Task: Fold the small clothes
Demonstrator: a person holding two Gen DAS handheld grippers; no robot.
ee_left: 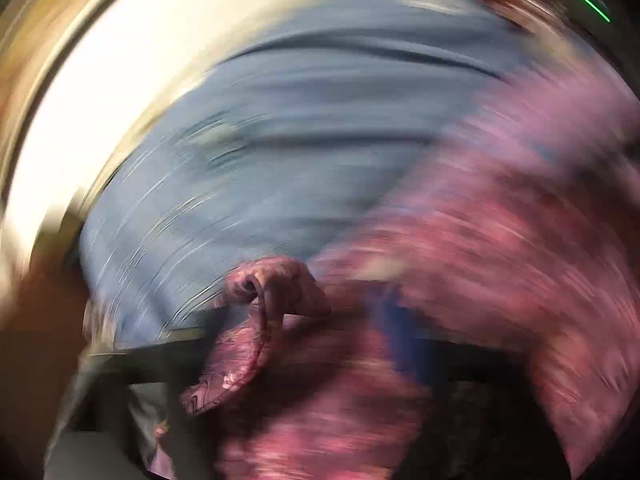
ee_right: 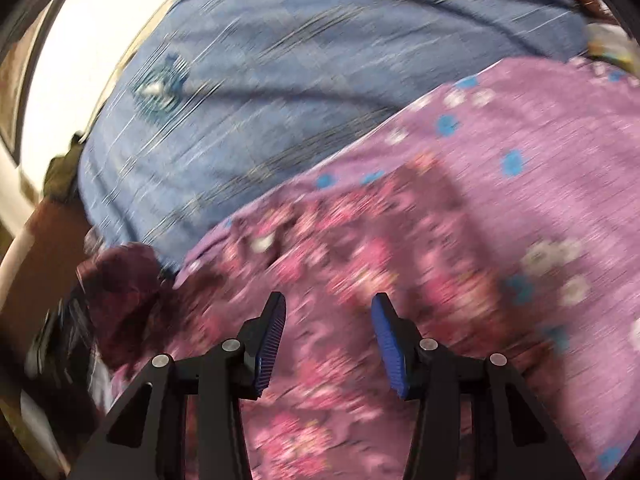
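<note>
Looking past your right hand-held gripper (ee_right: 329, 340), half open and empty, the pink floral garment (ee_right: 400, 260) lies directly below; the left's state I cannot tell through blur.

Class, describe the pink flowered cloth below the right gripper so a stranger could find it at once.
Start at the blue striped bedsheet filling the upper view. Below and to the right lies a lilac spread with blue dots. On it, under the right gripper, whose jaws stand apart and empty, sits the pink flowered cloth, set apart by its darker, denser print.

Heavy motion blur; blown-out upper-left glare
</note>
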